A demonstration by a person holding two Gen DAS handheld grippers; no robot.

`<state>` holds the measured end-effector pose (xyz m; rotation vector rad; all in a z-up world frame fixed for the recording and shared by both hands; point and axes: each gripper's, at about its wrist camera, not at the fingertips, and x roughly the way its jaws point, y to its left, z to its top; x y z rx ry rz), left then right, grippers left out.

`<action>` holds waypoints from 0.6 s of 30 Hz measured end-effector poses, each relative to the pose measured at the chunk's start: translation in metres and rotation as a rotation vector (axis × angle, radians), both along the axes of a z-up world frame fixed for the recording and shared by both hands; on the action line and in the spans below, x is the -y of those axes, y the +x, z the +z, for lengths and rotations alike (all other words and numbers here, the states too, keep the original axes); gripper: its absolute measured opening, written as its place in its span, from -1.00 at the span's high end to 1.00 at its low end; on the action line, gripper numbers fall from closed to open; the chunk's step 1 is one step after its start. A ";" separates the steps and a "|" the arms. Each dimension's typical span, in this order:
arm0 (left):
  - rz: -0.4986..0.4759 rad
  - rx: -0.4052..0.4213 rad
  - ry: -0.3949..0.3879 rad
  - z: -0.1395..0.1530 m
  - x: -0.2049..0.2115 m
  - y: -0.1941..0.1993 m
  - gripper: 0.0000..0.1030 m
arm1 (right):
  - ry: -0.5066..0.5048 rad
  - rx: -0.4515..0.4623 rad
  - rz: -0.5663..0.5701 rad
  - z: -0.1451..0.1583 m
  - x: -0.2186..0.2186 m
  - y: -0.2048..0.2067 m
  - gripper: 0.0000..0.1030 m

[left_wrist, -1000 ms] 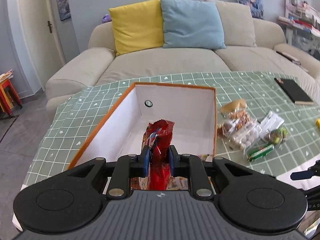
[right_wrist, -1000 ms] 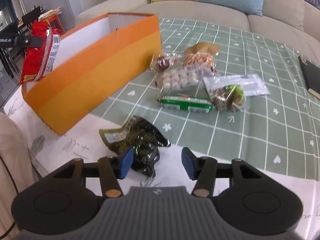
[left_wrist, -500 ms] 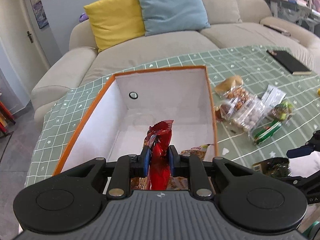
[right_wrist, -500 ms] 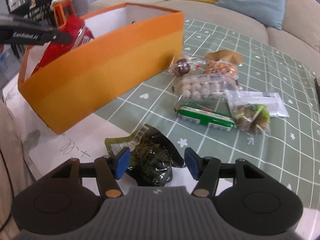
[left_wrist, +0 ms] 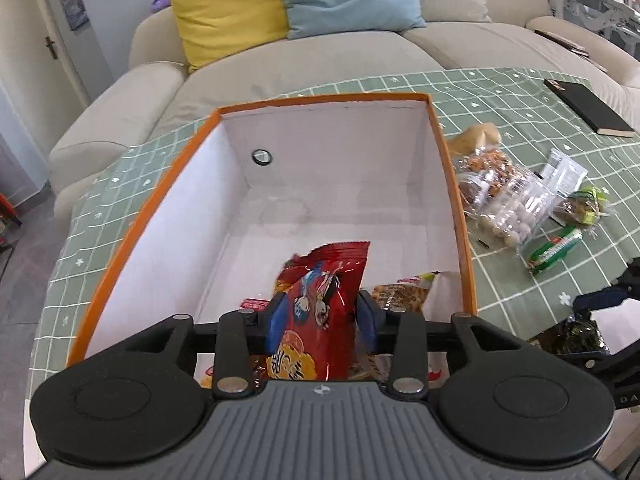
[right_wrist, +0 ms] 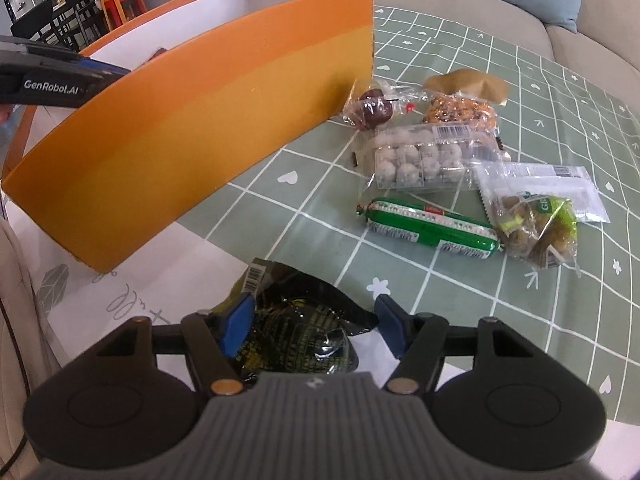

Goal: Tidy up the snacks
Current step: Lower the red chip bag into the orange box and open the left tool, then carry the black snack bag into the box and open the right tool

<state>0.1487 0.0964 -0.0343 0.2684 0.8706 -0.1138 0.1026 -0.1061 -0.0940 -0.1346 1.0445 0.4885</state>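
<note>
The orange box (left_wrist: 452, 184) with a white inside stands on the table; it also shows in the right wrist view (right_wrist: 192, 120). My left gripper (left_wrist: 320, 320) is over the box's near end with its jaws parted around a red snack bag (left_wrist: 320, 300), which stands loosely between them above other packets (left_wrist: 396, 296). My right gripper (right_wrist: 314, 328) is open, straddling a dark green snack bag (right_wrist: 300, 332) that lies on the table near the box's corner.
Several loose snacks lie right of the box: a green sausage pack (right_wrist: 428, 228), a tray of white balls (right_wrist: 416, 160), nut packets (right_wrist: 536, 228). A black notebook (left_wrist: 588, 108) lies far right. A sofa (left_wrist: 320, 48) stands behind the table.
My left gripper lowered the red bag into the box and its jaws opened wider. My right gripper moved down and forward over the dark green bag.
</note>
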 end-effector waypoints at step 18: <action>0.100 0.003 -0.071 0.014 -0.013 -0.031 -0.37 | 0.040 0.026 -0.030 0.024 -0.002 0.002 0.15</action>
